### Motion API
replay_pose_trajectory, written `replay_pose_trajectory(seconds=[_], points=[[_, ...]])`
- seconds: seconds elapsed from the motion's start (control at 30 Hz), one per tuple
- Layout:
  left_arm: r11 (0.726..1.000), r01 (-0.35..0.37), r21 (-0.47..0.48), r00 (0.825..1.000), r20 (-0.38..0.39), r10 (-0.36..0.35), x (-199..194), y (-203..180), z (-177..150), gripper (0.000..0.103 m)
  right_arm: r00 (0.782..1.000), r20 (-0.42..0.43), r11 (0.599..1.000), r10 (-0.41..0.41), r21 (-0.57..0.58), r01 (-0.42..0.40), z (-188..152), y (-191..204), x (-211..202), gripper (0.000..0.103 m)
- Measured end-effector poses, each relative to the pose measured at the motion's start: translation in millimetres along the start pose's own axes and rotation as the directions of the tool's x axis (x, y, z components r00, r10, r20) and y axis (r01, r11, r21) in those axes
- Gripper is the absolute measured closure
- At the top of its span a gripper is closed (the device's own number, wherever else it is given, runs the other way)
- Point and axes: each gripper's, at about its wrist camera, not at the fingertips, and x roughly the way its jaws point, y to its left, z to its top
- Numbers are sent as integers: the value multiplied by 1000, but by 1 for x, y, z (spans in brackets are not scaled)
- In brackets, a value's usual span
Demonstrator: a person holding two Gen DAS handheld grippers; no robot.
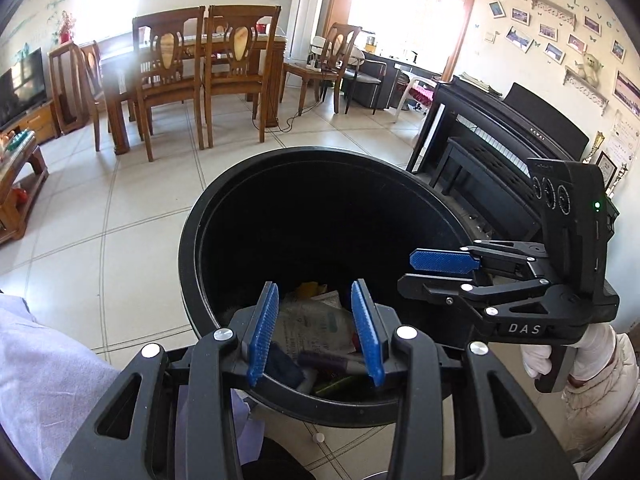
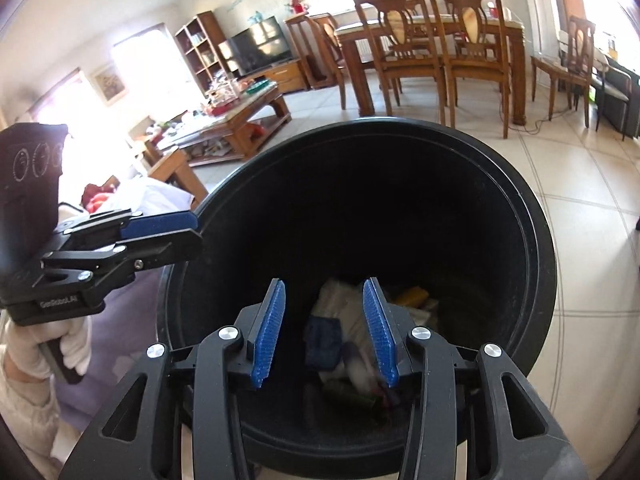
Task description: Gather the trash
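Over the black bin's (image 1: 192, 236) near rim, your left tongs (image 1: 316, 334) and right tongs (image 2: 325, 330) both gape with nothing between them; below, crumpled paper trash (image 1: 314, 320) lies on its bottom, dining chairs (image 1: 170, 76) beyond

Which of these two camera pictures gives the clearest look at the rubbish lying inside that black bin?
The left wrist view. There the trash in the black bin is sharp: crumpled printed paper, something yellow, a dark wrapper. The right wrist view shows the same pile from the other side, but it is blurred and darker.
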Motion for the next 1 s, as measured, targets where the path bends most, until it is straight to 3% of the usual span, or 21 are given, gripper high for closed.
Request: replay_pose_trajectory(seconds=[0.07, 0.2, 0.27, 0.3, 0.4, 0.63, 1.0], points=[[1000, -5, -2, 1000, 7, 5, 1, -3, 2, 54, 1000, 4, 1000, 5, 6, -5, 0, 1, -1, 60], [1000, -18, -6, 1000, 20, 18, -5, -5, -2, 51, 1000, 14, 1000, 11, 19, -11, 2, 6, -4, 51], [999, -45, -6, 998, 35, 45, -12, -6, -5, 26, 1000, 19, 1000, 15, 21, -15, 2, 10, -5, 47], [998, -65, -7, 997, 52, 65, -17, -5, -6, 23, 1000, 23, 1000, 17, 23, -18, 3, 12, -5, 40], [996, -87, -20, 992, 88, 88, -32, -2, -10, 22, 999, 43, 999, 27, 21, -28, 2, 25, -8, 31], [982, -174, -72, 967, 175, 184, -76, 12, -21, 5, 996, 62, 998, 63, -17, -62, 9, 67, -6, 19], [946, -271, -178, 913, 262, 311, -143, 47, -52, 5, 992, 75, 988, 105, -119, -96, 32, 166, 18, 6]])
